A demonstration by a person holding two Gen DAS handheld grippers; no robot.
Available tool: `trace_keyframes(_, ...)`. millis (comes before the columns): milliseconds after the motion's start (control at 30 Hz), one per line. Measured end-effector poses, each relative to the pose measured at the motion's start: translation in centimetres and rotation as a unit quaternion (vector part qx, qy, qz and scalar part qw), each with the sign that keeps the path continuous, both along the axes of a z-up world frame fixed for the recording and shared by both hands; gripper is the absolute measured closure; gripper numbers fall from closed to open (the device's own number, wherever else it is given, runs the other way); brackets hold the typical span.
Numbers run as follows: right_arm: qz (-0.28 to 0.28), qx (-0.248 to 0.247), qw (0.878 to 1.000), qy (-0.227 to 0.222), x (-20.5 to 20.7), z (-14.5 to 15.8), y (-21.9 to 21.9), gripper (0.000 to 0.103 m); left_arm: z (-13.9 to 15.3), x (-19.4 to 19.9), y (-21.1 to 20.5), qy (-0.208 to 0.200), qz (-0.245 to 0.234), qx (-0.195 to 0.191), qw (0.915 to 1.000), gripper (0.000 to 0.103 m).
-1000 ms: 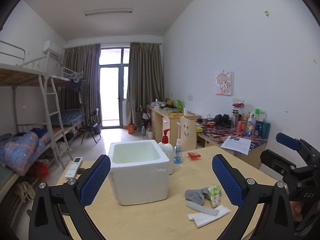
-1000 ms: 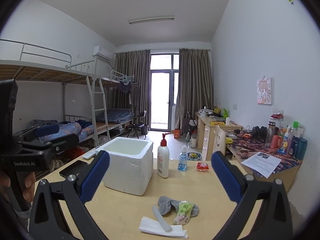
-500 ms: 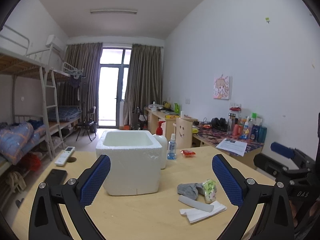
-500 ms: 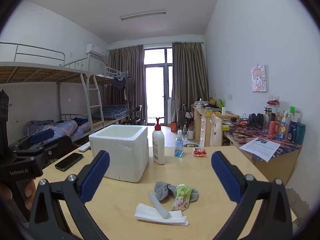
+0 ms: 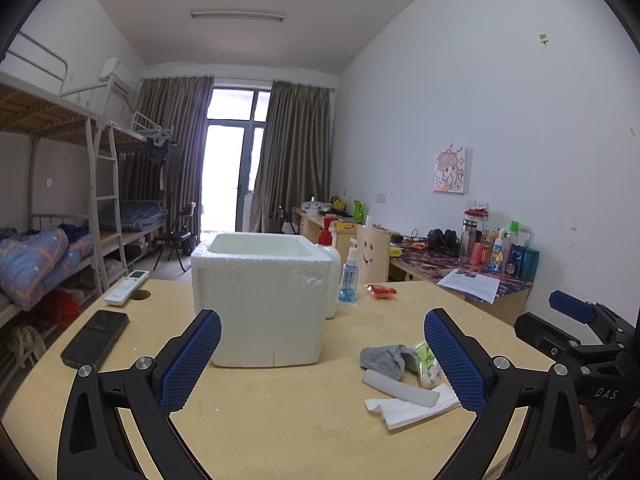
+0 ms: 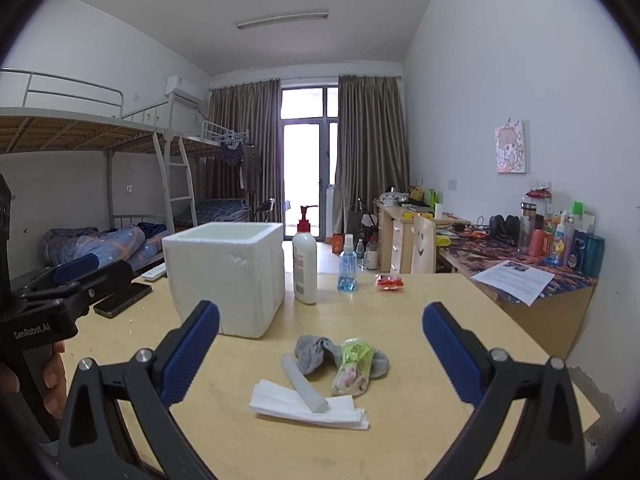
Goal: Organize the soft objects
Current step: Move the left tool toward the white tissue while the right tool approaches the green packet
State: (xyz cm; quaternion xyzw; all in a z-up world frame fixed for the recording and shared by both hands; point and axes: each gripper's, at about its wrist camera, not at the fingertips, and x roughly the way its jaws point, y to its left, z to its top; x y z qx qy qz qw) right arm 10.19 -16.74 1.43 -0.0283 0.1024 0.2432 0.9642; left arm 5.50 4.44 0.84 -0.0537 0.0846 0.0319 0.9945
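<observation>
Both wrist views face the window across the tabletop (image 5: pixel 280 420), left beside right, sharing the foam box (image 6: pixel 226 276).

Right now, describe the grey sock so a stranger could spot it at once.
Find the white foam box on the wooden table. In front of it lies a small pile; the grey sock is the crumpled fabric beside a green packet, behind the pale stick and white tissue.

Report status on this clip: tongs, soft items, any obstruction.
Left tongs and right tongs open, empty. Grey sock, tissue and foam strip loose on table, foam box empty-looking. Path clear.
</observation>
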Motion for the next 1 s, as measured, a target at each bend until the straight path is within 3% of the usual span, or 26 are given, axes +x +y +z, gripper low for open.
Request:
trace_keyframes(633, -0.008, -0.023, 0.999, 0.022, 1.2, -2.3, 0.2, 0.0, -3.0, 1.9, -0.4, 0.031, -0.015, 0.015, 0.9993, 0.001)
trace_keyframes(1000, -0.04, -0.027, 0.998, 0.029, 2.0, -2.8, -1.7, 0.0, -3.7, 4.5, -3.1, 0.06, -0.071, 0.027, 0.9953, 0.001)
